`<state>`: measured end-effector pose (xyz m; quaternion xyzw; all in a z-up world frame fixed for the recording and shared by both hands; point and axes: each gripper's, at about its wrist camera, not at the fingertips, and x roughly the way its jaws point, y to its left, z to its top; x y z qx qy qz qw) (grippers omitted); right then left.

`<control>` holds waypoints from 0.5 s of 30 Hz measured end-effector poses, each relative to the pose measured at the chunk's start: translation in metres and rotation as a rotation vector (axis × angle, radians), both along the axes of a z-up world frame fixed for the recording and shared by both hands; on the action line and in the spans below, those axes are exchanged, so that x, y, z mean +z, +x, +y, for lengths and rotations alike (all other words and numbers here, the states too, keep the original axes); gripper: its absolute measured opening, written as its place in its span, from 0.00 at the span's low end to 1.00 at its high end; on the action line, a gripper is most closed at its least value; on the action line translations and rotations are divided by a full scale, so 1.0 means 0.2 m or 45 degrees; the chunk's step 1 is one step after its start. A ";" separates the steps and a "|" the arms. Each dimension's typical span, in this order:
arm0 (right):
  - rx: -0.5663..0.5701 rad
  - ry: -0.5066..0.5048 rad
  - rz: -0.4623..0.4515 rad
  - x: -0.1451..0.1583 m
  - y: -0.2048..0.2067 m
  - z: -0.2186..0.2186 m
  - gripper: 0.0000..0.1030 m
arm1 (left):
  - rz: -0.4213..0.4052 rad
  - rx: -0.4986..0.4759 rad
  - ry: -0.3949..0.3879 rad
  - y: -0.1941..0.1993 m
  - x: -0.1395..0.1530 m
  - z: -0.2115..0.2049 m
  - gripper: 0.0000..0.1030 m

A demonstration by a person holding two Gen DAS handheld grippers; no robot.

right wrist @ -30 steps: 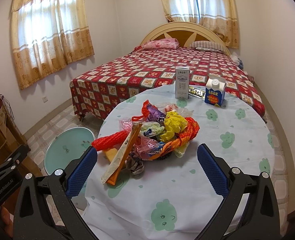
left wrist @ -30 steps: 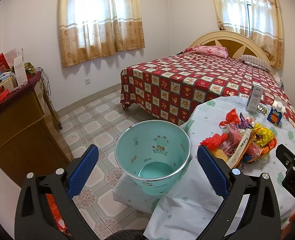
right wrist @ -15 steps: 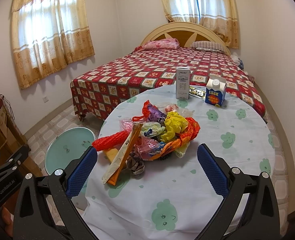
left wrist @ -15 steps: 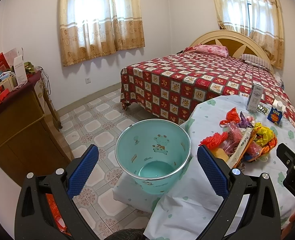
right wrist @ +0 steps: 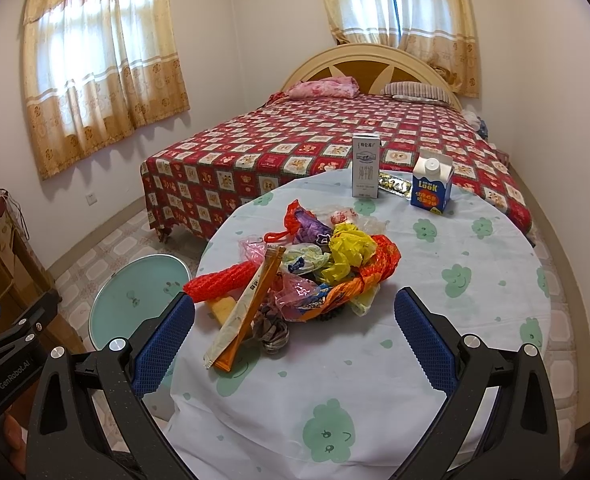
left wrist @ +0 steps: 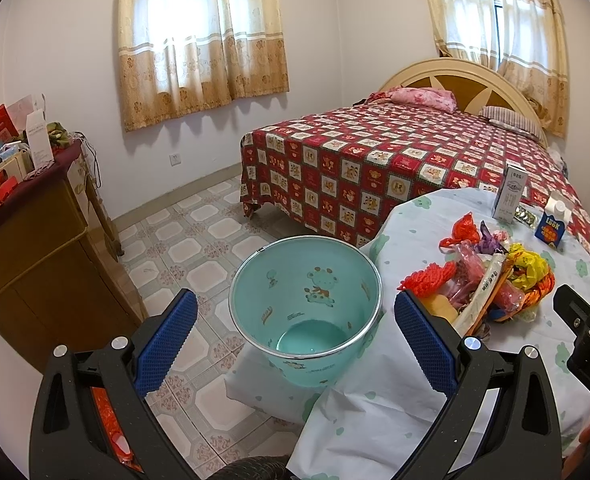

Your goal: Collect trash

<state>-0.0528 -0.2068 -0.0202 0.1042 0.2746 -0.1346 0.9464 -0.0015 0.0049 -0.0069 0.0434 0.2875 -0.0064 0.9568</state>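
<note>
A pile of crumpled wrappers and plastic bags lies in the middle of the round table, which has a pale cloth with green faces. A long beige and orange packet leans at the pile's near left. An empty teal bin stands on the floor at the table's left edge; its rim also shows in the right wrist view. My left gripper is open above the bin. My right gripper is open just short of the pile, holding nothing.
A white carton, a blue and white carton and a foil strip stand at the table's far side. Behind is a bed with a red patterned cover. A cluttered wooden cabinet stands left on the tiled floor.
Almost nothing has moved. Both views shift very slightly; both grippers stay open and empty.
</note>
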 end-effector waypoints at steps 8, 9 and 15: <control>0.001 -0.001 0.001 0.00 0.00 0.01 0.95 | 0.013 0.001 0.006 0.01 -0.03 -0.03 0.94; 0.000 -0.001 0.001 0.00 0.00 0.00 0.95 | 0.013 0.001 0.005 0.02 -0.02 -0.02 0.94; 0.000 0.004 0.002 0.00 0.00 0.00 0.95 | 0.020 -0.003 0.007 0.03 -0.03 -0.03 0.94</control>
